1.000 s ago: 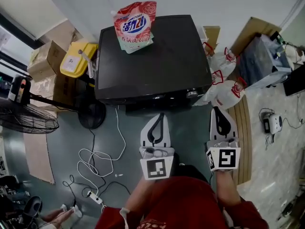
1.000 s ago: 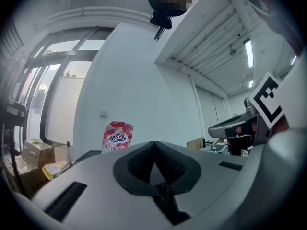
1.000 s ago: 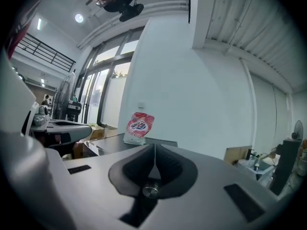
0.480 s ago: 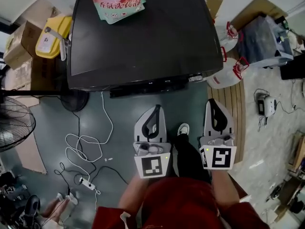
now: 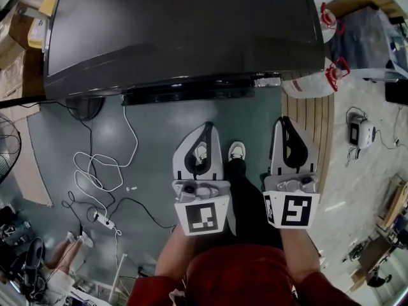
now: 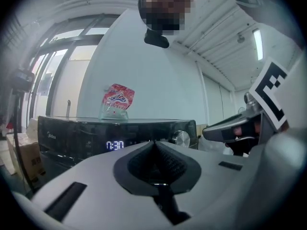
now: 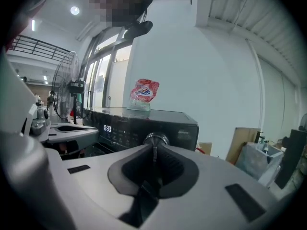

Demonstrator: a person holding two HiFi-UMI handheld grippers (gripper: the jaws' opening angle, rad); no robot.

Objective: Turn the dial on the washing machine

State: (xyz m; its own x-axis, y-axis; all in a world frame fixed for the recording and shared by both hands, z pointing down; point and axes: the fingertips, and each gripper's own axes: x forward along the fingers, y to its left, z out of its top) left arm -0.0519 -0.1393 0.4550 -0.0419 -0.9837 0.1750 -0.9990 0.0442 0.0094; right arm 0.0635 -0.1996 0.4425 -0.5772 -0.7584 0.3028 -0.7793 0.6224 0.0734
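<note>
Both tools hang short of the washing machine [image 5: 178,30], well apart from it. The left gripper [image 5: 206,127] is pressed shut and empty, and the right gripper [image 5: 285,123] is all but closed too, nothing between its jaws. The dial [image 7: 155,139] sits at the right end of the front panel, dead ahead of the right gripper. The danger, I'd say: go in like this and the tips just jab the knob or the panel beside it. A grip off-centre on that shiny rim could slip rather than turn.
</note>
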